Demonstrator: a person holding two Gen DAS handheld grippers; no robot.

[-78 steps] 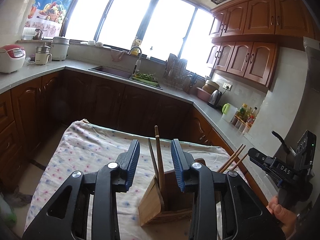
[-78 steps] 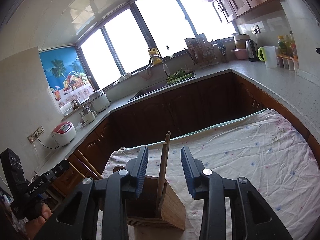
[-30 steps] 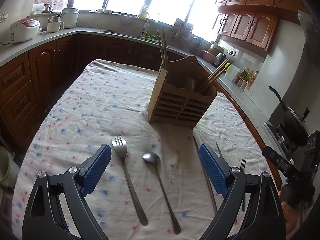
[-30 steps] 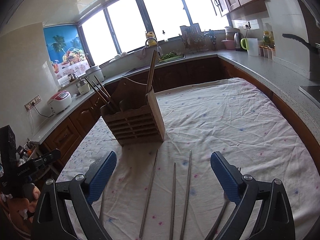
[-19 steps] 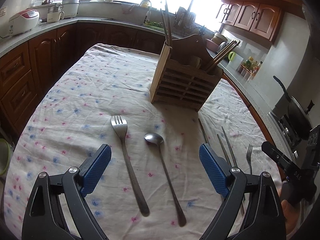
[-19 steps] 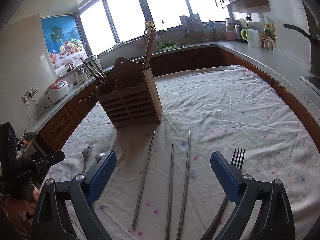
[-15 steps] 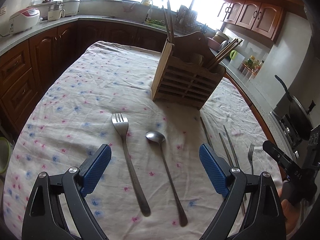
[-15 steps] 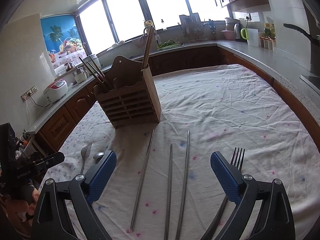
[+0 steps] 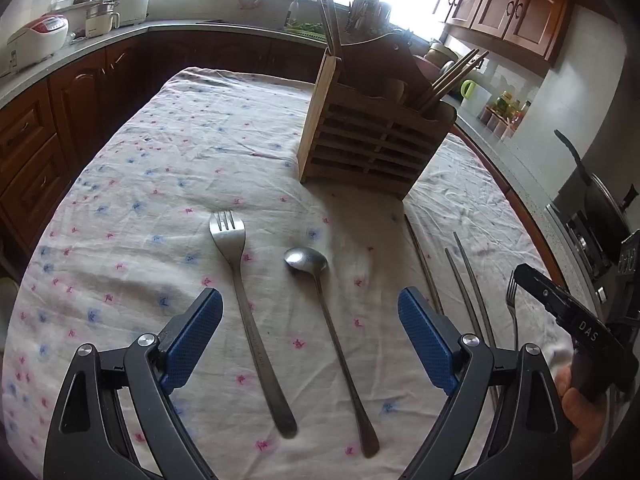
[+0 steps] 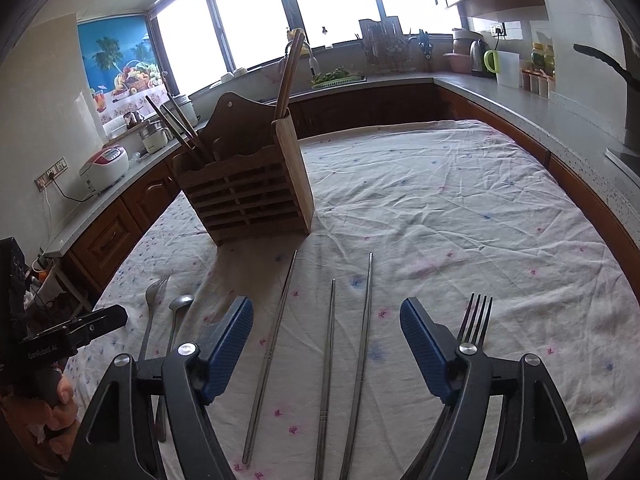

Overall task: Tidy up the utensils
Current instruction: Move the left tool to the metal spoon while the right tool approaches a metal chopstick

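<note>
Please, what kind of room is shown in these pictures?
Most likely a home kitchen: a countertop with wooden cabinets runs along the walls, a sink faucet stands below the window, and a rice cooker and an electric kettle sit on it.

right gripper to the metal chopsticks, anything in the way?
Nothing visible. The three metal chopsticks lie flat on the cloth, framed between the fingers of the right gripper, whose jaws are closing without touching them yet. The fork lies outside the right finger.
</note>
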